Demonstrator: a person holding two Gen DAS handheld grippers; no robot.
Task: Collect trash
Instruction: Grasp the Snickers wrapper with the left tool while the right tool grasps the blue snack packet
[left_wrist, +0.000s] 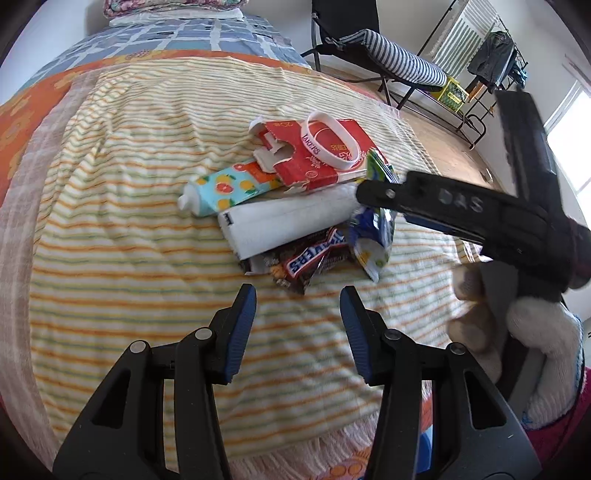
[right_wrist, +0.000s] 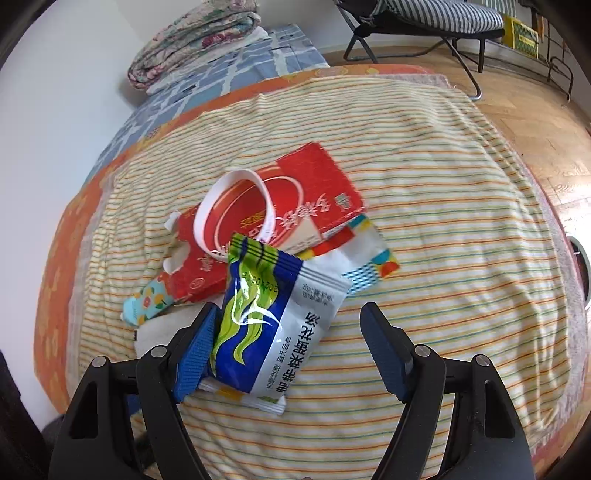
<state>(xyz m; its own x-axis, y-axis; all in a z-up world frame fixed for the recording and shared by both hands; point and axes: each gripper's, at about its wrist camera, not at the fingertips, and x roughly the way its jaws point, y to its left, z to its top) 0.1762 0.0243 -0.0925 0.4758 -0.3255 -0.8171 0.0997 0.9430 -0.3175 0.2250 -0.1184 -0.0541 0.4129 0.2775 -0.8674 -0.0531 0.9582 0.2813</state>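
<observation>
Blue-padded right gripper (right_wrist: 288, 347) spreads wide around my blue-green snack packet (right_wrist: 273, 317), centre frame on the striped blanket (right_wrist: 443, 221); I judge closing comes next. Left gripper (left_wrist: 298, 332) hangs open below the trash pile

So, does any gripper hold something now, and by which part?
Nothing is held. The left gripper is open above the blanket; the right gripper is open around the blue-green packet.

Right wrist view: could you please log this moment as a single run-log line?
right tongs: open, straddling blue-green snack packet | left tongs: open, empty | pile: red carton, white wristband on top
</observation>
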